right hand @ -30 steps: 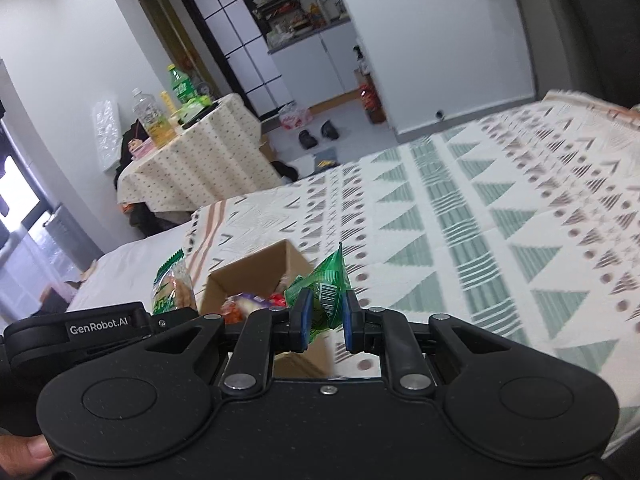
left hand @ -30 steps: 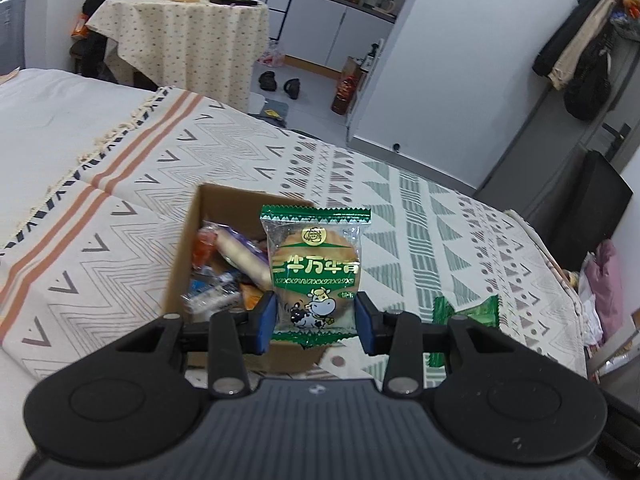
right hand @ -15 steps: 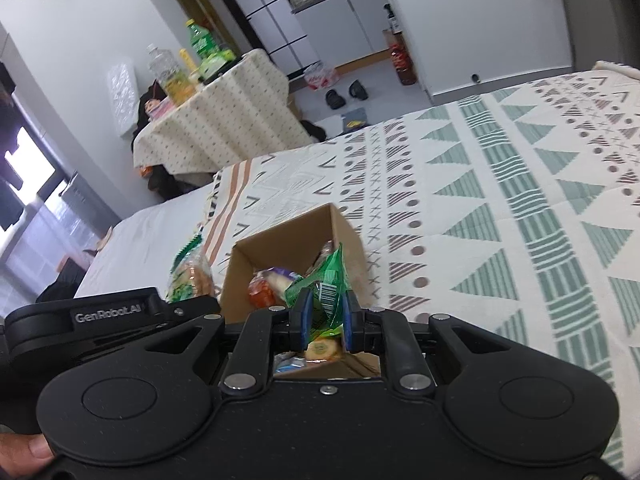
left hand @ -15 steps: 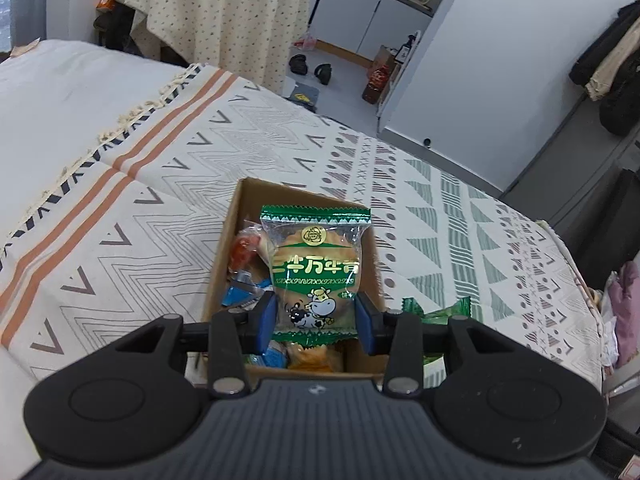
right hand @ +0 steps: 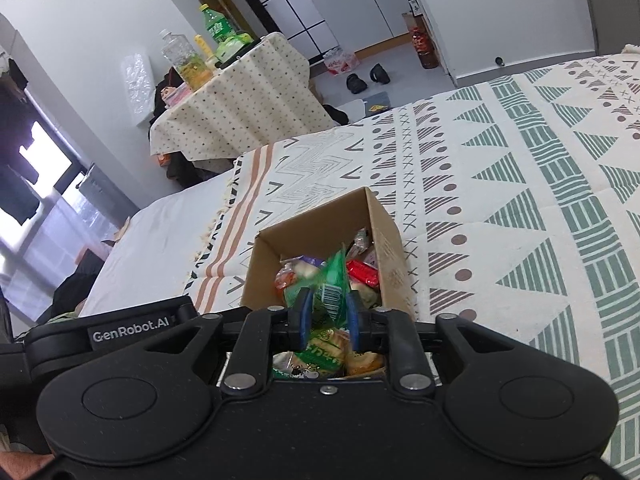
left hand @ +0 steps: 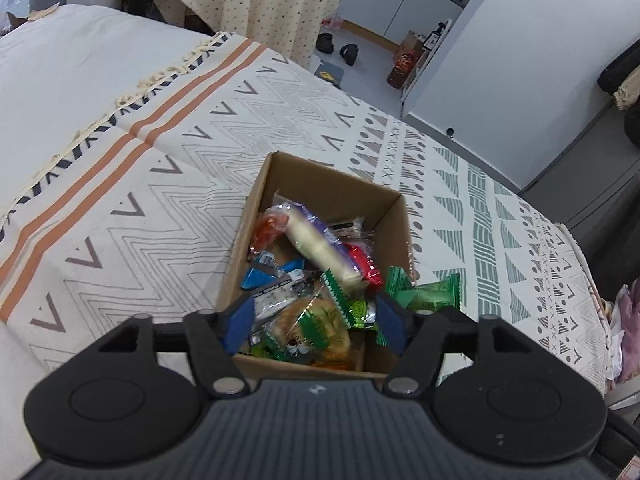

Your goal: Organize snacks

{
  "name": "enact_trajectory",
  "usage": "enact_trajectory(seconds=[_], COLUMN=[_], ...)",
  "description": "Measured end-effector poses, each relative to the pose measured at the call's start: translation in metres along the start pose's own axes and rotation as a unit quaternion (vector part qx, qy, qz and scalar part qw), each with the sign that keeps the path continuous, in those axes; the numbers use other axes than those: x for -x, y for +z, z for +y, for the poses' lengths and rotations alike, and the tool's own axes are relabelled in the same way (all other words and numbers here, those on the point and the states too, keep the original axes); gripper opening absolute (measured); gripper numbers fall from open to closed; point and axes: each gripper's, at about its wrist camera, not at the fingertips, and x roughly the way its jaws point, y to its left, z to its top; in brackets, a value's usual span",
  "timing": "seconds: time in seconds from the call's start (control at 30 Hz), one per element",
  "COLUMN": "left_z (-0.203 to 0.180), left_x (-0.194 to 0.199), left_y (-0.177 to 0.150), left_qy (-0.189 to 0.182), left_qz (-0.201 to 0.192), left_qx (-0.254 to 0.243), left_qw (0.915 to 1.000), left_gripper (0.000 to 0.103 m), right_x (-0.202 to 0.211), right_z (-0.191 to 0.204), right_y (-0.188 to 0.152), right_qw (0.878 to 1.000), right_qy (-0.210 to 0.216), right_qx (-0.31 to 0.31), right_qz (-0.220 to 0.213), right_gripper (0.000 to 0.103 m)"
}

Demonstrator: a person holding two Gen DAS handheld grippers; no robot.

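Observation:
An open cardboard box (left hand: 320, 184) of mixed snacks sits on the patterned blanket. My left gripper (left hand: 316, 316) hangs open over its near end, nothing between the fingers. Just below it the green-edged cake packet (left hand: 312, 328) lies tilted and blurred on the other snacks. In the right wrist view the box (right hand: 312, 232) is straight ahead. My right gripper (right hand: 329, 316) is shut on a small green packet (right hand: 332, 292) above the box's near end, and the cake packet (right hand: 324, 354) shows beneath it. The same green packet (left hand: 432, 292) appears at the box's right corner in the left wrist view.
The patterned blanket (left hand: 160, 208) covers a bed with a white sheet (left hand: 80, 56) to the left. Beyond the bed stands a table in a dotted cloth (right hand: 240, 96) with bottles on it. Shoes (right hand: 368, 76) lie on the floor. The left gripper's body (right hand: 120, 328) sits close on the left.
My left gripper has opened and the cake packet has dropped into the box. Both grippers have moved forward and tipped down over the box. The right still grips the green packet.

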Motion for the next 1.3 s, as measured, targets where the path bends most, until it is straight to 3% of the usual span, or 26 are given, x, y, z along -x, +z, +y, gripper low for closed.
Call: enact_trajectory(seconds=[0.1, 0.2, 0.6, 0.83, 1.03, 1.3], left_z=[0.000, -0.002, -0.016, -0.031, -0.043, -0.056], left_x=[0.003, 0.007, 0.025, 0.043, 0.062, 0.088], left_y=[-0.001, -0.004, -0.015, -0.024, -0.036, -0.055], left_qy=[0.011, 0.022, 0.047, 0.036, 0.027, 0.013], left_qz=[0.000, -0.001, -0.008, -0.026, -0.041, -0.056], left_qx=[0.000, -0.007, -0.043, -0.054, -0.065, -0.091], left_qw=[0.9999, 0.9997, 0.9980, 0.9975, 0.9966, 0.9942], left_gripper=[0.075, 0.082, 0.084, 0.092, 0.102, 0.103], right_x=[0.004, 0.012, 0.048, 0.085, 0.109, 0.145], right_z=[-0.003, -0.010, -0.024, -0.033, -0.042, -0.048], right_y=[0.001, 0.002, 0.000, 0.000, -0.005, -0.013], right_qw=[1.000, 1.000, 0.999, 0.996, 0.995, 0.992], right_qy=[-0.006, -0.010, -0.032, -0.053, -0.060, -0.073], right_qx=[-0.004, -0.011, -0.006, 0.007, 0.010, 0.027], right_qz=[-0.010, -0.014, -0.037, -0.068, -0.080, -0.098], right_gripper=[0.034, 0.034, 0.051, 0.076, 0.082, 0.097])
